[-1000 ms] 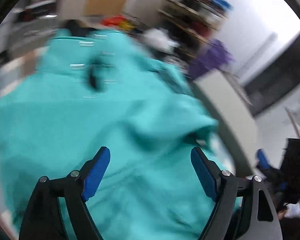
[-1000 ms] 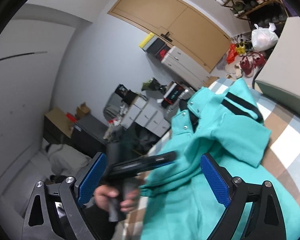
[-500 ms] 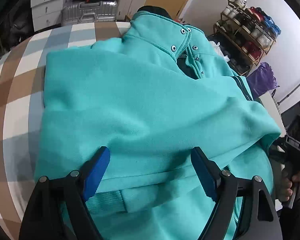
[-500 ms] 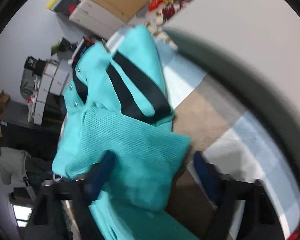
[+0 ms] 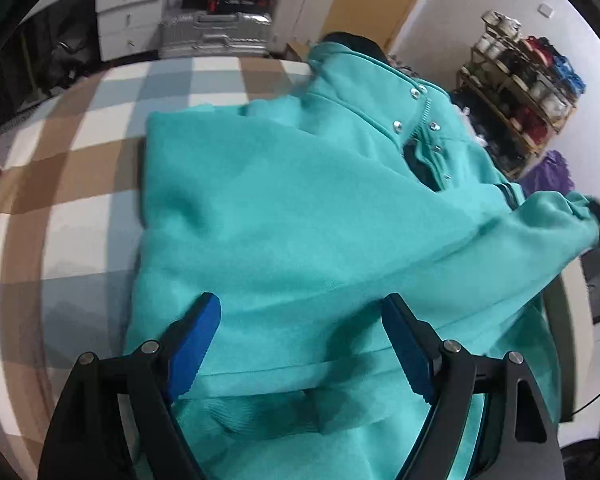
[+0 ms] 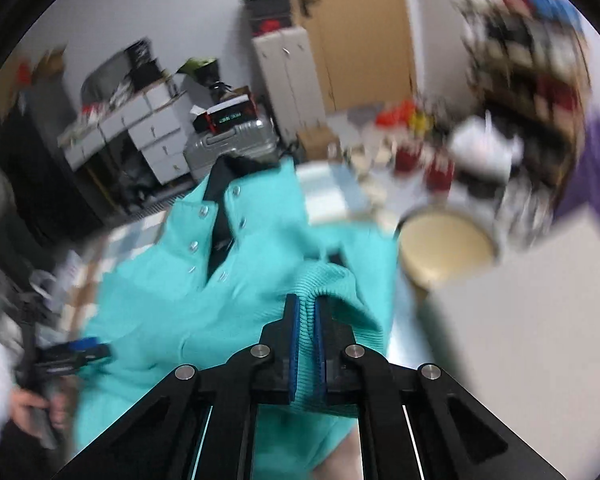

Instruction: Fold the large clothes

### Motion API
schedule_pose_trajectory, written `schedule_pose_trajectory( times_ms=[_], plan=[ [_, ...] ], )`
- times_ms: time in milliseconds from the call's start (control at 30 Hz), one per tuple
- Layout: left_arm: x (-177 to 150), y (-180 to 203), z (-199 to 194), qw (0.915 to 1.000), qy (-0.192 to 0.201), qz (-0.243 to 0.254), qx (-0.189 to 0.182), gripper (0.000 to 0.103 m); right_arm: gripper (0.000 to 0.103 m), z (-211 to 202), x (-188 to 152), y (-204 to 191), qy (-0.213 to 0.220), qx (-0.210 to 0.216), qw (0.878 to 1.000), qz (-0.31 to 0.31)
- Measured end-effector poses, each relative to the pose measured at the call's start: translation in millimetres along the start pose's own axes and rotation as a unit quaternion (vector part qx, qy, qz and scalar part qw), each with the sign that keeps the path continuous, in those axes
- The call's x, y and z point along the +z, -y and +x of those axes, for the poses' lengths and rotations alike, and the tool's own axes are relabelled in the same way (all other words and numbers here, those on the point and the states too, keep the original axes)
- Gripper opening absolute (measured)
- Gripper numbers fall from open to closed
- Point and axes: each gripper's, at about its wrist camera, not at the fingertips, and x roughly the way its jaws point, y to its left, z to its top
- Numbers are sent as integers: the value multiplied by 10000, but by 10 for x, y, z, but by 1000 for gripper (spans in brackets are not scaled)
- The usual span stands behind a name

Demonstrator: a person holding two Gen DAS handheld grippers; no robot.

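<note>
A teal jacket (image 5: 300, 216) lies spread on a checked bed cover (image 5: 80, 168), its snap-button collar (image 5: 384, 96) at the end of the cover toward a silver suitcase (image 5: 216, 30). The step in hand looks like the sleeve fold: the right gripper (image 6: 305, 320) has its blue pads (image 6: 293, 340) pressed tight together on the ribbed cuff (image 6: 332, 284) of a sleeve, and in the left wrist view that sleeve (image 5: 540, 232) is stretched out sideways off the jacket's body, on the side away from the open checks of the cover. The left gripper (image 5: 300, 344) hangs wide apart above the jacket's hem end, opposite the collar, with cloth under it but nothing pinched between its pads. The next move probably calls for carrying the cuff across the jacket's chest, toward the line of snaps, so the sleeve lies flat over the body without dragging the whole garment along. The left gripper could press down or take the hem to keep the jacket from sliding. The right view is blurred, so how slack the sleeve is cannot be judged finely.
</note>
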Motion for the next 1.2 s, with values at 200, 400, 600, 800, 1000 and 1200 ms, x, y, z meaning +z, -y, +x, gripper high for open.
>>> schedule_pose_trajectory(
  times_ms=[200, 400, 600, 800, 1000, 1200],
  plan=[
    [58, -15, -172, 9998, 130, -100, -71, 80, 2, 560, 95, 117, -442, -651, 9957, -479],
    [306, 400, -496, 9949, 716, 412, -583, 80, 5, 607, -110, 91, -445, -207, 9971, -581],
    [270, 658, 273, 9979, -454, 425, -195, 80, 28, 563, 54, -391, -513, 873, 9926, -665],
    [62, 649, 493, 9968, -331, 682, 270, 80, 28, 1297, -534, -645, -1890, -4, 9720, -1397],
    [116, 538, 291, 9990, -118, 303, 308, 80, 28, 1136, -372, -655, -1705, 157, 9760, -1347],
    [39, 423, 413, 9984, -56, 29, 564, 80, 59, 1263, -369, -701, -1615, 275, 9817, -973]
  ],
)
